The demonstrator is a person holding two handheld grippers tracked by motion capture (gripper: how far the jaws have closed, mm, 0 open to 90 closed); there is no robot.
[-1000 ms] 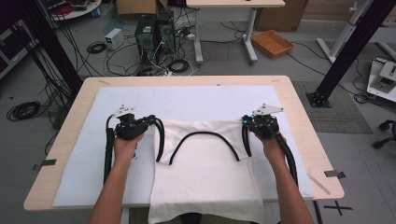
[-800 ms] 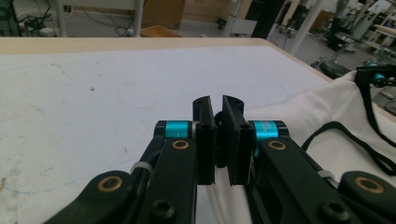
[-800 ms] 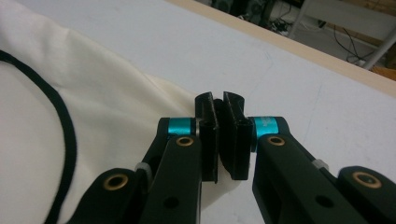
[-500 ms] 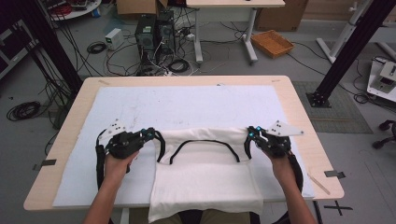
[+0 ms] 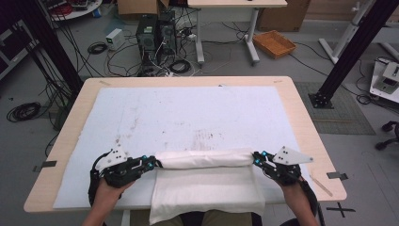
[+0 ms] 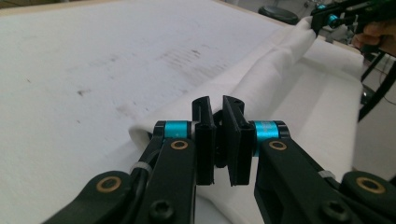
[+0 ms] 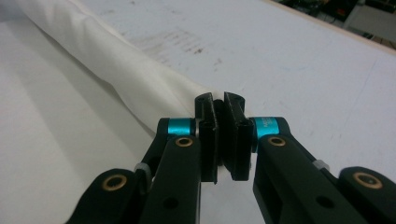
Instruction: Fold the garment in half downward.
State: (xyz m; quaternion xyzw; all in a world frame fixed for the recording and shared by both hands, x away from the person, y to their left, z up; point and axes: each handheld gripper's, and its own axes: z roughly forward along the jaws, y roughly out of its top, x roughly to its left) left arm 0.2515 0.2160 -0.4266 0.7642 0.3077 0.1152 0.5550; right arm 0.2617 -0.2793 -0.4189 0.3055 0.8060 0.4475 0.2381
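A white cloth [image 5: 207, 181] lies folded at the near edge of the counter [image 5: 301, 117], on a white mat [image 5: 188, 117], its far fold raised in a long roll. The left gripper [image 5: 157, 163] pinches one end of that roll with its fingers [image 6: 204, 135] nearly together, and the right gripper [image 5: 255, 157] clamps the other end likewise.

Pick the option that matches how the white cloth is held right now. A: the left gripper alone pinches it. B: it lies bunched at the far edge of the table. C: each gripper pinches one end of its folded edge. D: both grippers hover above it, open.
C: the left gripper and the right gripper are each shut on one end of the white cloth, its folded edge stretched between them.
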